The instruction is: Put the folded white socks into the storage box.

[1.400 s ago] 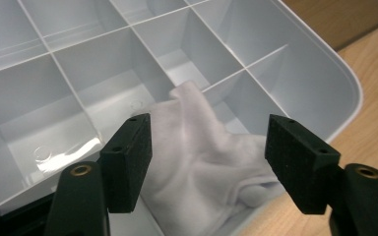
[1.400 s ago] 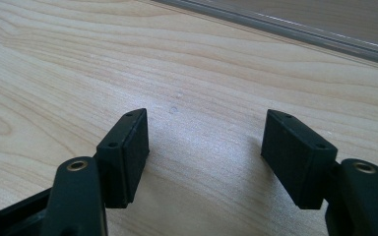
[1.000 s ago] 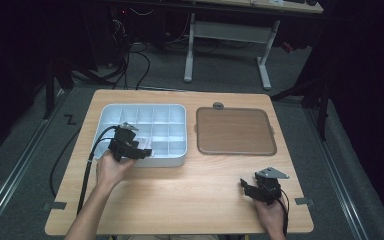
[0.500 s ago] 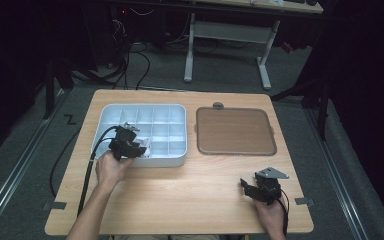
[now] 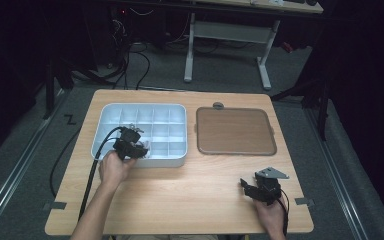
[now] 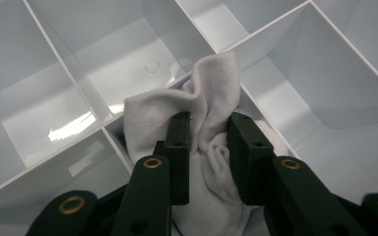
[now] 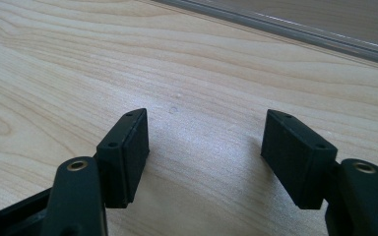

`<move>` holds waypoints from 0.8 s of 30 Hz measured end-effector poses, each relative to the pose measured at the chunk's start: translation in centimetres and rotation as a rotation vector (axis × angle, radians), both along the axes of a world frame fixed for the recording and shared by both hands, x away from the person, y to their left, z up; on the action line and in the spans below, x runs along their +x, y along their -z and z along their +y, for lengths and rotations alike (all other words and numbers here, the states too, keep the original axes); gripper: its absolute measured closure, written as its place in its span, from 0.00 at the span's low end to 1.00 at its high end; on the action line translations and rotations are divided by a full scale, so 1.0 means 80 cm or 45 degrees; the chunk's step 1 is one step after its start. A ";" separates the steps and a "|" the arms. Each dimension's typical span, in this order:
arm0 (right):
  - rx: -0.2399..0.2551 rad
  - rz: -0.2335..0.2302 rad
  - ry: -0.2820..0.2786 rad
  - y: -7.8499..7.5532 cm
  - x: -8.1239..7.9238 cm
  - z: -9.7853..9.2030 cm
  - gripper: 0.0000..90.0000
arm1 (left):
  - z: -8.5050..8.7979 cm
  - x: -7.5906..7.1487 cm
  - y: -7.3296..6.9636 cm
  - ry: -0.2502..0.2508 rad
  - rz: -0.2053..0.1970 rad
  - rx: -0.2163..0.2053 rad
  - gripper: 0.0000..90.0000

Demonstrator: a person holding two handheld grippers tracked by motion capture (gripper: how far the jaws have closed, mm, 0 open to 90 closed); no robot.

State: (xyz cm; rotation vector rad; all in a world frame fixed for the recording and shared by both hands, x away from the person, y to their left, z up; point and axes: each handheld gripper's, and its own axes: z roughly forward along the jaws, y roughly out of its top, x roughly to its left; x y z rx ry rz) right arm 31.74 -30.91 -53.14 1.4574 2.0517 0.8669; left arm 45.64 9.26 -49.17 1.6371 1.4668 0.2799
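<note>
High view: a wooden table (image 5: 190, 195) is seen from above, with dark floor, cables and another table's legs beyond it. A white divided tray (image 5: 175, 114) lies at the rear left, and a brown flat tray (image 5: 235, 131) lies just to its right, apart from it. A person's left forearm comes in from the bottom edge, and the left gripper (image 5: 136, 148) sits over the tray's front row. A small pale patch shows at its tips, too small here to make out. The right gripper (image 5: 256, 190) rests low on the bare table near the front right corner, well apart from both trays, with the hand behind it partly cut off by the bottom edge.

Left gripper view: the left gripper (image 6: 209, 142) has just been closing its jaws, and they now press on a bunched fold of a white cloth (image 6: 211, 88) that stands up between them. The cloth lies in a compartment of the divided tray (image 6: 69, 98) and spills against a divider wall. Its lower part is hidden behind the jaws and cut off at the bottom edge.

Right gripper view: the right gripper (image 7: 204, 147) has its jaws wide apart with only bare wood (image 7: 128, 59) between them. A grey edge crosses the top right corner, too cropped to identify.
</note>
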 end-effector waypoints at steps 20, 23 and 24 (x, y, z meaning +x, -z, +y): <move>0.000 0.001 0.000 0.000 0.000 0.000 0.39 | 0.007 -0.011 -0.009 -0.025 -0.061 -0.049 0.63; 0.000 0.000 0.000 0.000 0.000 0.000 0.39 | 0.009 -0.011 -0.010 -0.026 -0.064 -0.072 0.60; 0.000 -0.001 -0.001 0.000 0.000 0.000 0.39 | 0.010 -0.011 -0.011 -0.028 -0.063 -0.083 0.59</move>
